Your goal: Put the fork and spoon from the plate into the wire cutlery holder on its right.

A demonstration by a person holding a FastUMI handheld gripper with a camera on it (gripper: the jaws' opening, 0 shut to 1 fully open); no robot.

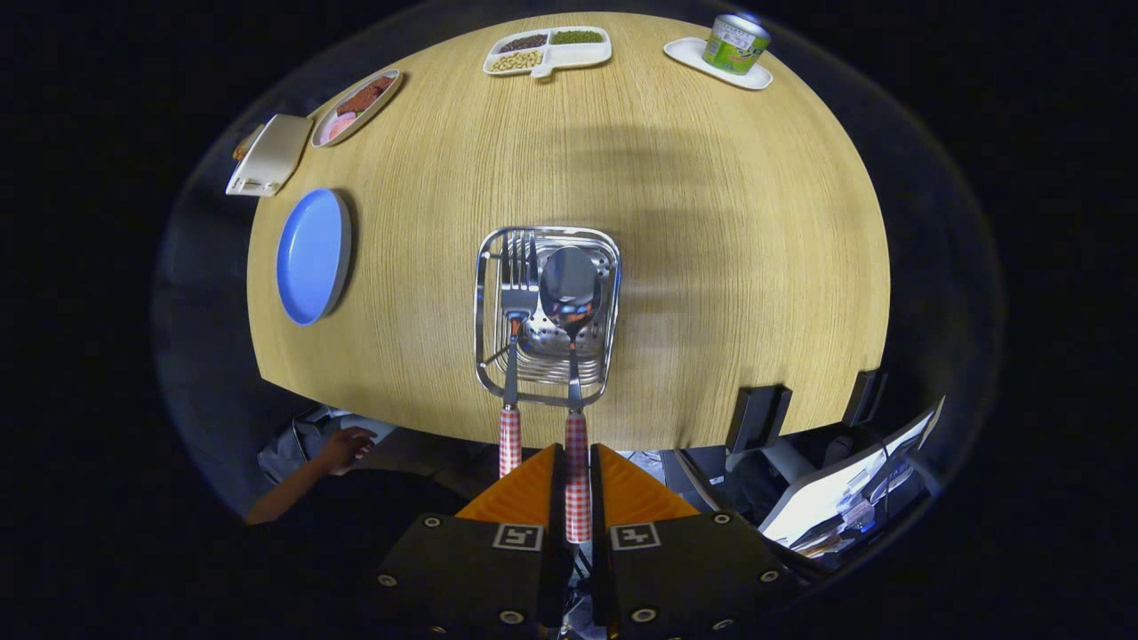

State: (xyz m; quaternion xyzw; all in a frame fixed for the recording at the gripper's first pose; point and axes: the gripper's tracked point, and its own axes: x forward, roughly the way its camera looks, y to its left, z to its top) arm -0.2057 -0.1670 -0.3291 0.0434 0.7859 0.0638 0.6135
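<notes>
I look straight down on the chrome wire cutlery holder (484,302), which stands on the wooden table (729,231) just beyond my fingers. My gripper (578,452) is shut on the red-checked handle of the spoon (569,283), both fingers pressing on it. The spoon's bowl hangs head-down inside the holder. The fork (517,284) stands beside it in the holder, tines down, and its checked handle rises up just left of my left finger. The blue plate (311,256) lies to the left of the holder with nothing on it.
At the table's far side lie a divided white tray of beans (547,49), a green can (734,43) on a white dish, an oval dish of food (356,107) and a cream box (269,156). A person's hand (342,449) and a screen (853,489) sit below the near edge.
</notes>
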